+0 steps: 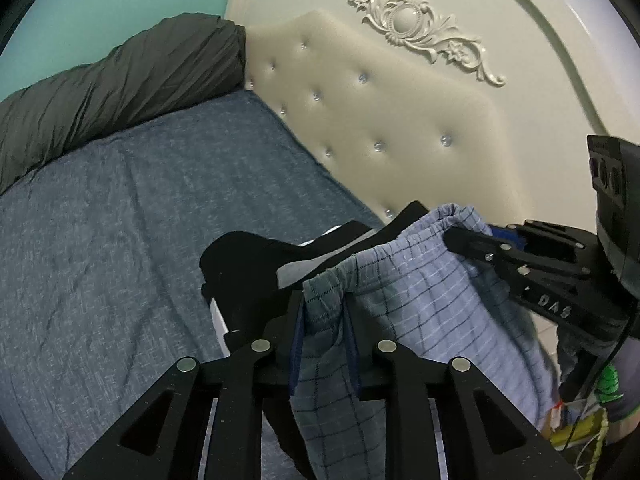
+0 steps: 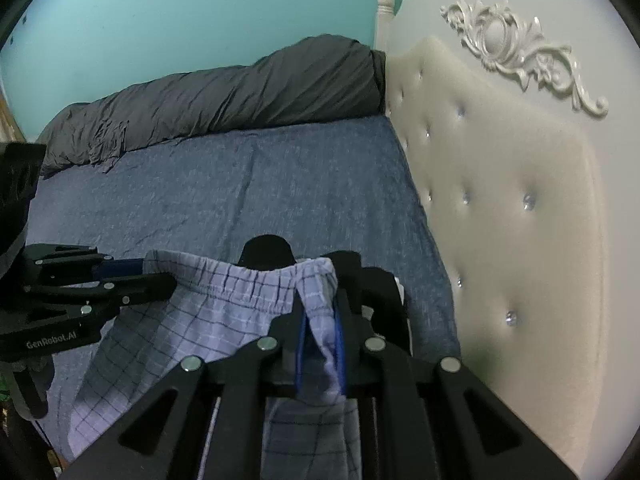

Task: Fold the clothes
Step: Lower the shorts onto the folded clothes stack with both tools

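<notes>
Light blue checked shorts (image 1: 420,304) with an elastic waistband hang in the air above the bed, stretched between both grippers. My left gripper (image 1: 322,312) is shut on one end of the waistband. My right gripper (image 2: 320,320) is shut on the other end of the shorts (image 2: 224,312). The right gripper shows at the right of the left wrist view (image 1: 480,244). The left gripper shows at the left of the right wrist view (image 2: 152,276). A black garment (image 1: 248,264) lies on the bed below, partly hidden by the shorts; it also shows in the right wrist view (image 2: 268,250).
The bed has a blue sheet (image 1: 140,220). A rolled dark grey duvet (image 2: 224,100) lies along the far side by the teal wall. A cream tufted headboard (image 2: 500,200) stands to the right. Cluttered items (image 1: 588,420) lie at the lower right beside the bed.
</notes>
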Available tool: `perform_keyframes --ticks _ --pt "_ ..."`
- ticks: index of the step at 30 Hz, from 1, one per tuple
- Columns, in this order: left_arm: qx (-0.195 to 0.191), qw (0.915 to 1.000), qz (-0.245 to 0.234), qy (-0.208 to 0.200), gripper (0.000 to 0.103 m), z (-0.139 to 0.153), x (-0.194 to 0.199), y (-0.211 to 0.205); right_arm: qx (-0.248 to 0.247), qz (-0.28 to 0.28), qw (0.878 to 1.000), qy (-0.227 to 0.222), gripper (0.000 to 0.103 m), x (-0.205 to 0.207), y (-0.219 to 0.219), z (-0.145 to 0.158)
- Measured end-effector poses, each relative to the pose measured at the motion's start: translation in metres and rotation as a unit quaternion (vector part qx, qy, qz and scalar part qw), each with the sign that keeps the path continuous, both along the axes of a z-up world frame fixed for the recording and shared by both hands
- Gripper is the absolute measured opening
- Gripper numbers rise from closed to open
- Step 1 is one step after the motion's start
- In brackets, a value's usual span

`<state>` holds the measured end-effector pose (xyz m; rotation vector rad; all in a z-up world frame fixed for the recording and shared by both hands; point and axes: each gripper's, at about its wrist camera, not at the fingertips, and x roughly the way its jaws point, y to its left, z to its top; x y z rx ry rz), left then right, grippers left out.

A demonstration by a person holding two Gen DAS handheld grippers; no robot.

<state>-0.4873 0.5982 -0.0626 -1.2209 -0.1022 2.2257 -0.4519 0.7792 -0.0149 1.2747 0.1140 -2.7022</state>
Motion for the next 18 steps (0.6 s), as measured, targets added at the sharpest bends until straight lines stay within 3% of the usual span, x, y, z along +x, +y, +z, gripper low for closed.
perform_keyframes --ticks 1,2,3,4,10,13,15,18 --pt "-0.002 1.0000 -0.001 0.002 0.024 0.000 0.001 0.000 -0.007 -0.005 1.000 0.003 0.019 0.001 0.004 0.000" --pt "-0.003 1.0000 0.000 0.003 0.026 0.001 0.001 0.000 -0.014 -0.009 1.000 0.006 0.030 0.002 0.008 0.000" --pt "-0.002 1.0000 0.004 0.007 0.034 0.004 0.002 -0.003 -0.021 -0.014 1.000 0.008 0.035 0.002 0.012 0.000" --pt "-0.001 0.9999 0.009 0.010 0.038 0.008 0.002 -0.005 -0.028 -0.019 0.999 0.011 0.035 0.003 0.016 -0.001" --pt "-0.011 0.9966 0.019 0.080 0.042 0.041 0.016 -0.016 -0.045 -0.042 0.995 0.078 0.037 0.031 0.039 0.027" --pt "-0.011 0.9959 -0.008 0.089 0.042 0.046 0.023 -0.007 -0.054 -0.020 0.994 0.096 0.036 0.043 0.036 0.037" --pt "-0.021 0.9958 -0.021 0.087 0.042 0.041 0.024 0.002 -0.065 0.010 0.994 0.089 0.021 0.049 0.030 0.037" --pt "-0.035 0.9963 -0.021 0.076 0.042 0.027 0.022 0.011 -0.045 0.052 0.996 0.056 0.014 0.051 0.014 0.021"
